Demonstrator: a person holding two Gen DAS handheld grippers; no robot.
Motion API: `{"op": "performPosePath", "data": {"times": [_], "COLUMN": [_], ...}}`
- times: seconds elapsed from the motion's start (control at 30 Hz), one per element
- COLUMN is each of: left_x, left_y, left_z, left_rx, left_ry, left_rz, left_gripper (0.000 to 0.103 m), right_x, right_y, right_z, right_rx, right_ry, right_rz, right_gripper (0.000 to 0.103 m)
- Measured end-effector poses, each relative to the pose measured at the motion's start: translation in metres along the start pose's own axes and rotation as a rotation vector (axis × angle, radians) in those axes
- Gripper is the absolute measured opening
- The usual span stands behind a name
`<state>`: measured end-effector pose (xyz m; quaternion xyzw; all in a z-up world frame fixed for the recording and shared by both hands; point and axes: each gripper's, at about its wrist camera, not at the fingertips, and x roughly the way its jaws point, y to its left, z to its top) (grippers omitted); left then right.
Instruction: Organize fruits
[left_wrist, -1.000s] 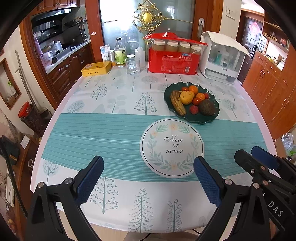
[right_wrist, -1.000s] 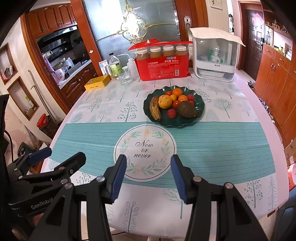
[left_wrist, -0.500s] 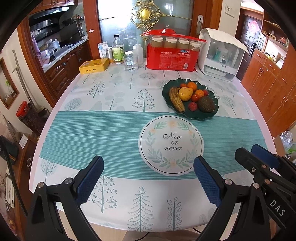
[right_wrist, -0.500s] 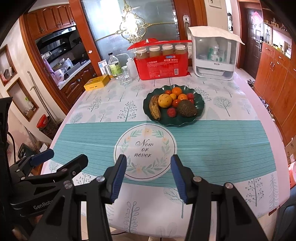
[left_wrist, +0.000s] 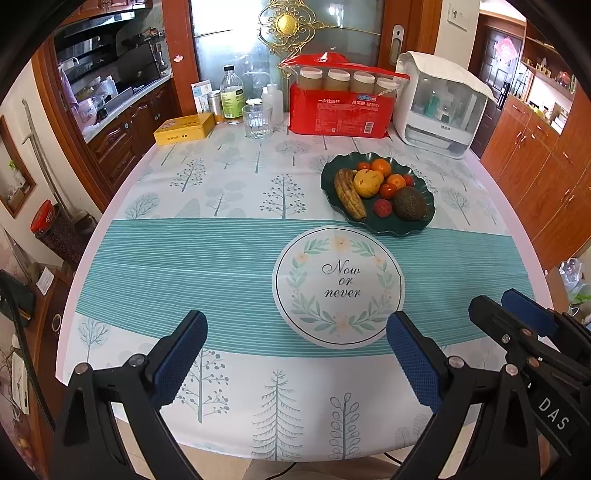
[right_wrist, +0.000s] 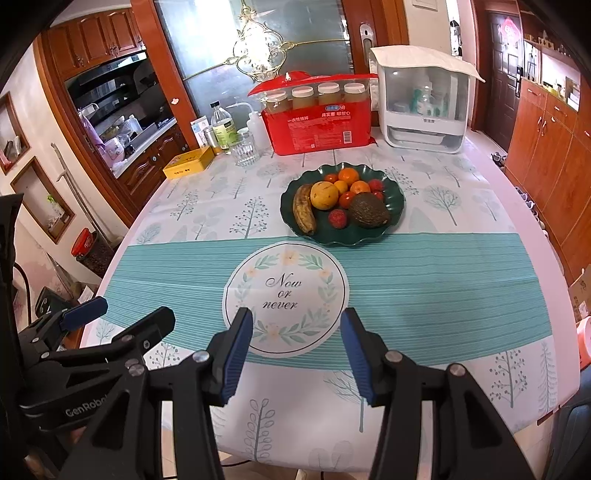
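Note:
A dark green scalloped plate (left_wrist: 424, 223) (right_wrist: 397, 195) sits beyond the middle of the table and carries a browned banana (left_wrist: 349, 199) (right_wrist: 303, 214), a yellow fruit (left_wrist: 367, 182) (right_wrist: 324, 195), an avocado (left_wrist: 409, 204) (right_wrist: 368, 210), oranges (left_wrist: 381, 167) (right_wrist: 348, 174), small red tomatoes and a lychee (left_wrist: 382, 208) (right_wrist: 338, 218). My left gripper (left_wrist: 295, 350) hovers open and wide over the table's near edge, nothing between its fingers. My right gripper (right_wrist: 296, 347) is open too, narrower, empty, above the round "Now or never" print (right_wrist: 286, 297) (left_wrist: 338, 286).
At the table's far side stand a red pack of paper cups (left_wrist: 341, 107) (right_wrist: 319, 120), a white lidded appliance (left_wrist: 439, 107) (right_wrist: 424, 107), a glass (left_wrist: 257, 120), bottles (left_wrist: 231, 96) and a yellow tin (left_wrist: 184, 128). Wooden cabinets flank the table on both sides.
Both grippers keep their place and opening. The left wrist view has shifted slightly, so the table shows a little lower in the picture.

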<state>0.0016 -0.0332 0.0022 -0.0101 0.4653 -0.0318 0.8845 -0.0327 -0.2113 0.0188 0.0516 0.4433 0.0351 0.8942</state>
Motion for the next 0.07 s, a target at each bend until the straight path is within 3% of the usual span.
{"op": "performPosePath", "data": {"times": [0.07], "left_x": [0.0000], "left_y": [-0.0003], "left_z": [0.0000], "left_rx": [0.000], "left_ry": [0.000], "left_rz": [-0.001], "left_gripper": [0.097], "right_x": [0.0001], "right_y": [-0.0008], "right_z": [0.0011], "right_rx": [-0.001], "right_ry": [-0.001], "right_rz": [-0.001], "right_gripper": [0.050]}}
